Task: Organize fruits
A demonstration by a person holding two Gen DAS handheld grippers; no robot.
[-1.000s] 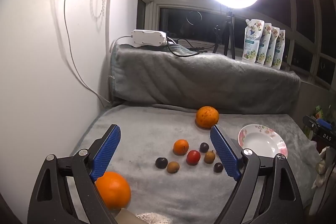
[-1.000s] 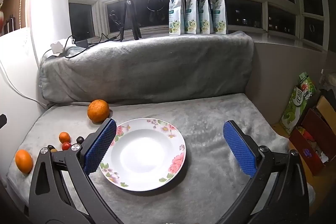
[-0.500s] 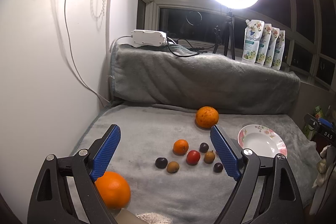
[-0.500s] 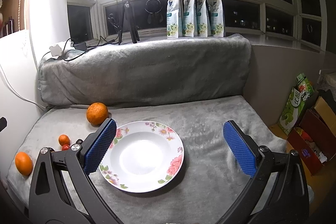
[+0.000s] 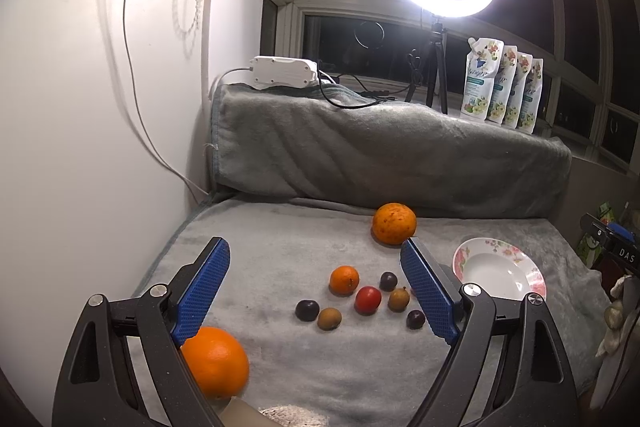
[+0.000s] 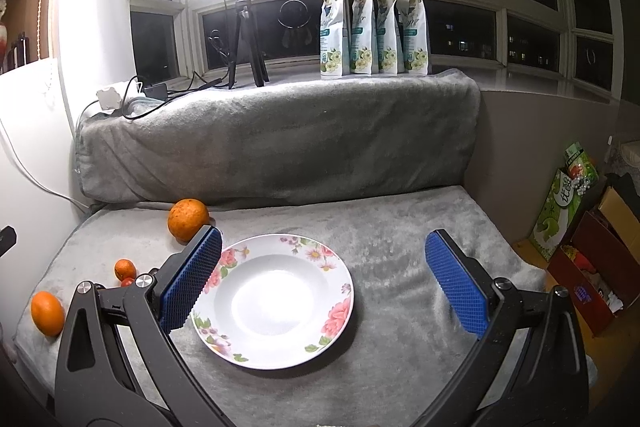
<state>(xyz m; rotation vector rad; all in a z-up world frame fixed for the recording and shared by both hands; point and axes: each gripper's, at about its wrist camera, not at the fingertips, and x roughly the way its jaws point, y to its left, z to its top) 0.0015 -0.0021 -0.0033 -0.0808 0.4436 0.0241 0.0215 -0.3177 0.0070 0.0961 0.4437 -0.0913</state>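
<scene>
A grey blanket (image 6: 400,227) covers the whole surface and the raised ledge behind it. On it lies a flowered plate (image 6: 338,315), empty. The right hand-held gripper (image 6: 322,275) hangs above the plate with its jaws wide apart, holding nothing. The left hand-held gripper (image 5: 316,277) is also wide open and empty. A big orange (image 5: 394,223) sits near the ledge, and another orange (image 5: 216,367) lies close to the left gripper's left finger. Between the left gripper's fingers is a group of small fruits: a mandarin (image 5: 344,279), a red fruit (image 5: 368,299), two brown ones and three dark ones.
</scene>
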